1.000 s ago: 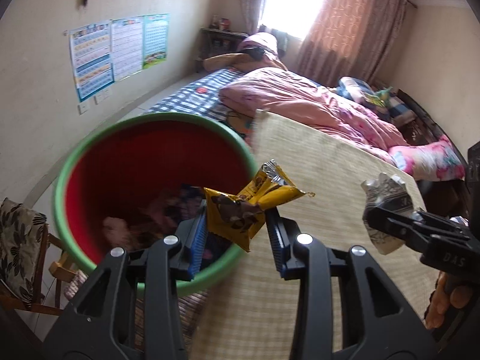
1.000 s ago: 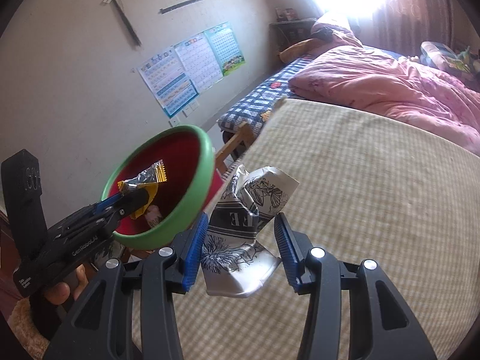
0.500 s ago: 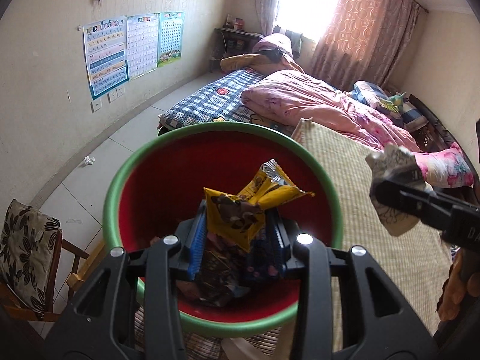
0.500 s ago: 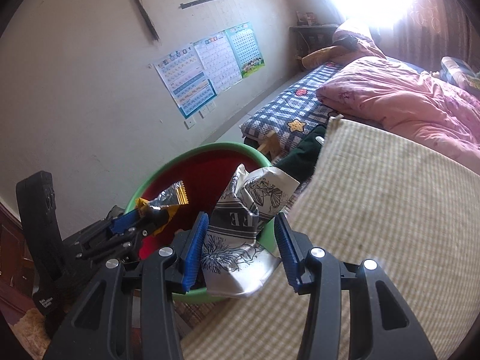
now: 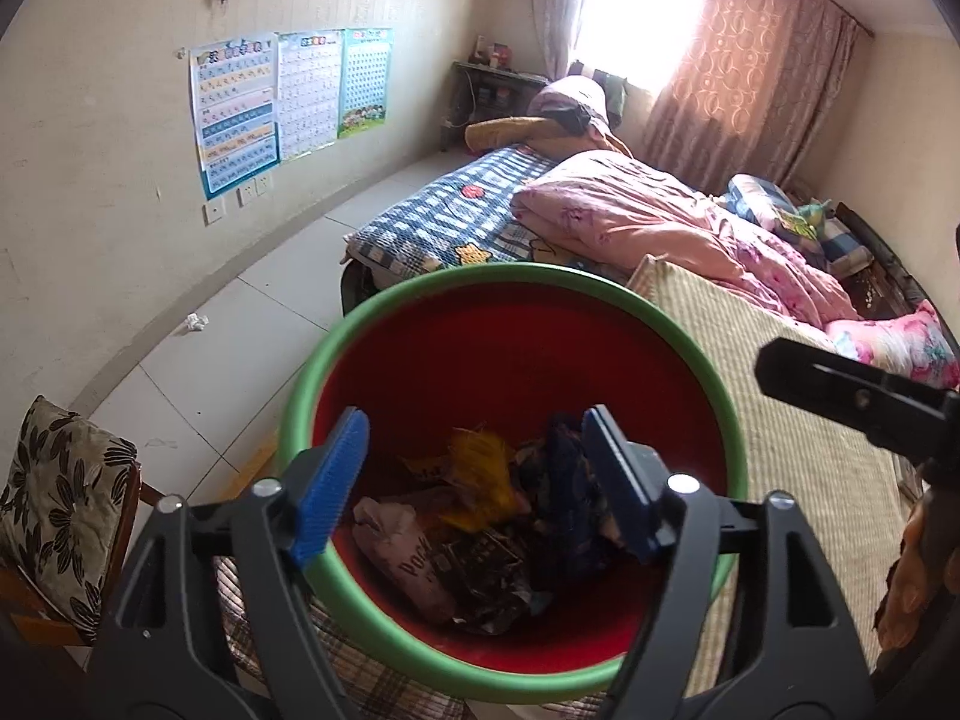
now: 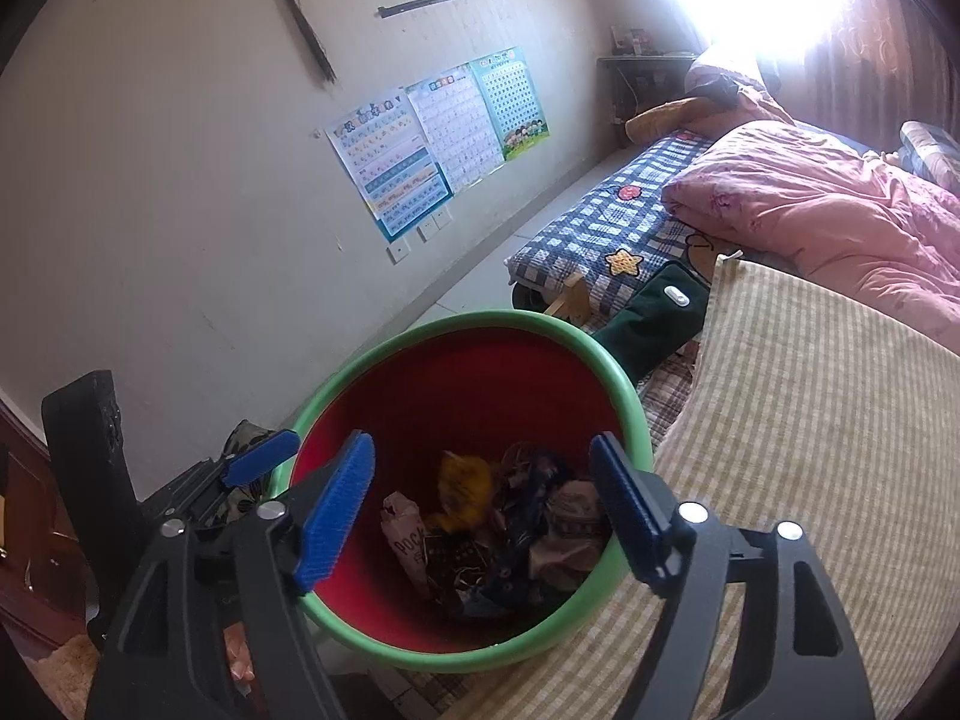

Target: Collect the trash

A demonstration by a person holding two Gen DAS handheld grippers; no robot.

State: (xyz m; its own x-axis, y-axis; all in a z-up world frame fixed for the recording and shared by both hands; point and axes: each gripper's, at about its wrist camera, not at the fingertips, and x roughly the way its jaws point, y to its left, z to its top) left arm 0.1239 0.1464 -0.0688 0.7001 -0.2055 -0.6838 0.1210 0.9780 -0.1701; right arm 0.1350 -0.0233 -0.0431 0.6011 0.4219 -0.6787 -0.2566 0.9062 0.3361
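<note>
The bottom of the red bin [image 5: 510, 360] is mostly buried under a jumble of wrappers [image 5: 480, 516], and the yellow wrapper [image 5: 480, 468] is smeared with blur, so no print on it can be read; the bin's near rim sits behind the left gripper [image 5: 474, 486] arms. In the left view the right gripper [image 5: 852, 396] is cut by the frame edge, so its jaws can't be seen there; the chair [image 5: 54, 504] is cropped at the left edge too. The small white scrap [image 5: 195, 321] on the floor is too tiny to identify; the charts [image 6: 438, 132] on the wall are too small to read.

Wrappers [image 5: 480, 516] in bin [image 5: 516, 276]; mat [image 5: 780, 420] right; bed [image 5: 630, 210] behind.
</note>
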